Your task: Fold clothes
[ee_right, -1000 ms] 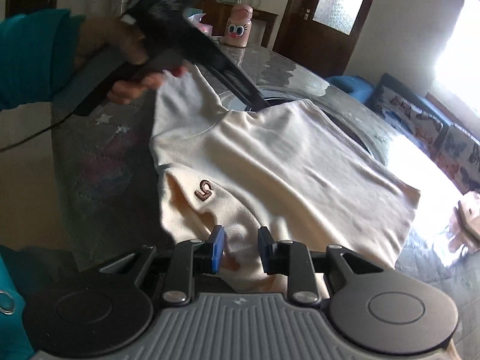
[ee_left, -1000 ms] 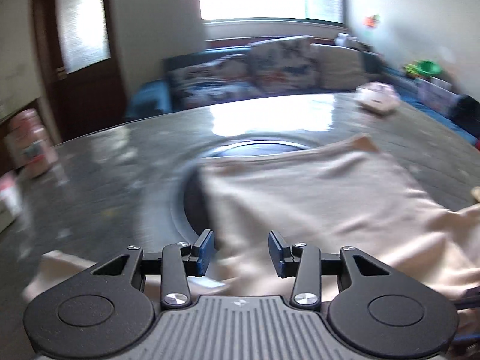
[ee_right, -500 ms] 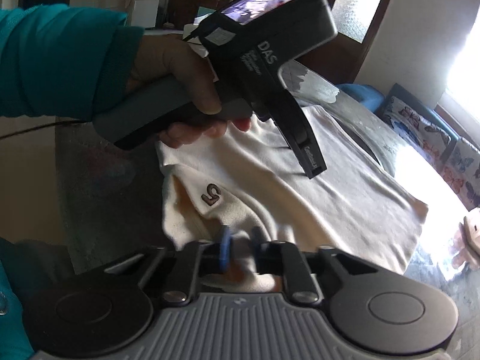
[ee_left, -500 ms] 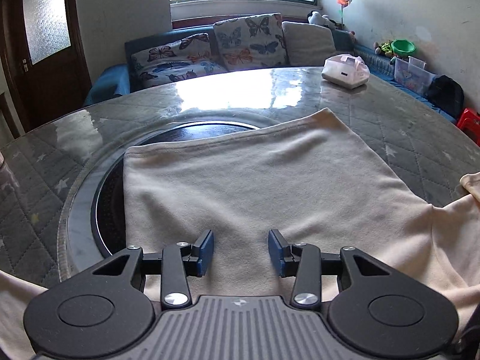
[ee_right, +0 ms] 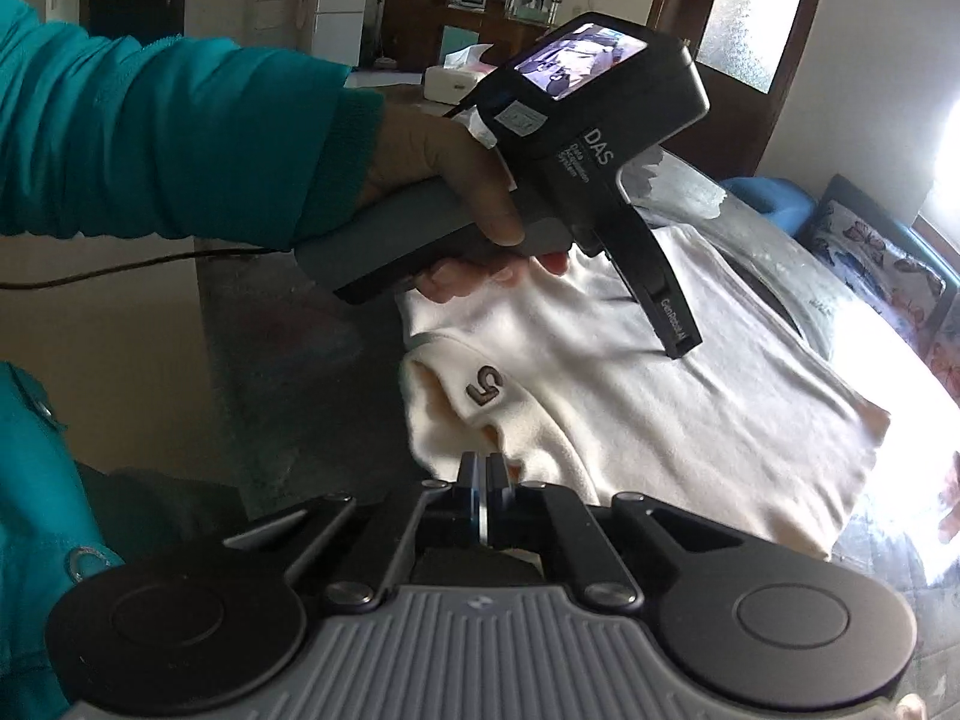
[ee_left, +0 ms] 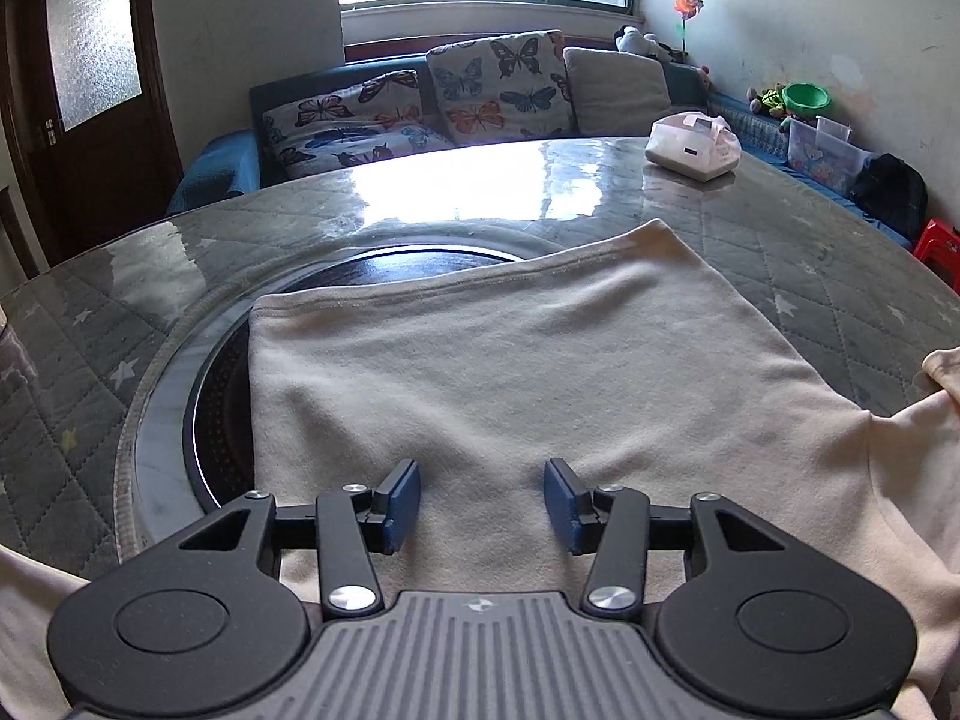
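Observation:
A cream shirt point(ee_left: 510, 378) lies spread on the round table, its hem at the far side. It also shows in the right wrist view point(ee_right: 648, 396), with a brown "5" patch point(ee_right: 485, 386) on the folded part near me. My left gripper point(ee_left: 481, 498) is open and empty, held just over the shirt's near part. It shows in the right wrist view point(ee_right: 678, 348) held in a hand with a teal sleeve. My right gripper point(ee_right: 483, 495) is shut on the shirt's near edge below the patch.
The quilted grey table point(ee_left: 120, 312) has a dark round inset point(ee_left: 216, 420) partly under the shirt. A white tissue pack point(ee_left: 693, 147) sits at the far right. A sofa with butterfly cushions point(ee_left: 480, 96) stands behind the table. A cable point(ee_right: 120, 267) trails at the left.
My right gripper has closed on the shirt's near edge. My left gripper swung right to face the shirt's middle and settled, staying open.

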{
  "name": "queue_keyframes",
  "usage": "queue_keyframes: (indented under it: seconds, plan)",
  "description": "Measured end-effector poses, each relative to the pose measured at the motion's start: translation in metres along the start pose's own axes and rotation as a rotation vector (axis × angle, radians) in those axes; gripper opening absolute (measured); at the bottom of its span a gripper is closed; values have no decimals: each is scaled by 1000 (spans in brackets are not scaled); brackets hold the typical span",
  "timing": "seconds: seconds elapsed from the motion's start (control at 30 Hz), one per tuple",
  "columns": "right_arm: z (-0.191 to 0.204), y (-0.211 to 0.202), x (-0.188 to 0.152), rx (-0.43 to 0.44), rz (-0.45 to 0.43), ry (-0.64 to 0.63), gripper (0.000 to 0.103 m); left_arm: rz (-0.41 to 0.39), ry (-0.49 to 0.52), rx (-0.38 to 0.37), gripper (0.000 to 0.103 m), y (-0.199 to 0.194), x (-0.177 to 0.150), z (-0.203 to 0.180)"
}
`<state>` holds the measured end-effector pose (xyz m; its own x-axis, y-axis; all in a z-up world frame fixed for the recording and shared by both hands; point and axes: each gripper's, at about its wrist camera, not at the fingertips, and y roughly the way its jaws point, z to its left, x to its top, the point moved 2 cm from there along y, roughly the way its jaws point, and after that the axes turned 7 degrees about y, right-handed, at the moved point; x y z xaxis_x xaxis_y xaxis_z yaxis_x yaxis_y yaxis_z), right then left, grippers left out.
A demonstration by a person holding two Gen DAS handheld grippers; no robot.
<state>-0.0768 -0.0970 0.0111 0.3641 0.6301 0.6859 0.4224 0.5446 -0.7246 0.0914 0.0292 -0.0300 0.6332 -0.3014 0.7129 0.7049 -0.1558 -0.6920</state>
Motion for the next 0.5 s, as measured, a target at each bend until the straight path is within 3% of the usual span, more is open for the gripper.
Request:
queue_keyframes:
  seconds: [0.13, 0.3, 0.4, 0.5]
  plan:
    - [-23, -6, 2, -84, -37, 93, 5, -11, 9, 5, 49, -5, -1, -1]
    - [-37, 0, -10, -113, 5, 142, 11, -82, 68, 2, 49, -34, -5, -18]
    - [-32, -2, -18, -127, 5, 128, 21, -108, 82, -29, 49, -51, -12, -28]
    - [-40, -16, -24, -145, -39, 216, 44, -112, 80, -56, 49, -60, -20, -36]
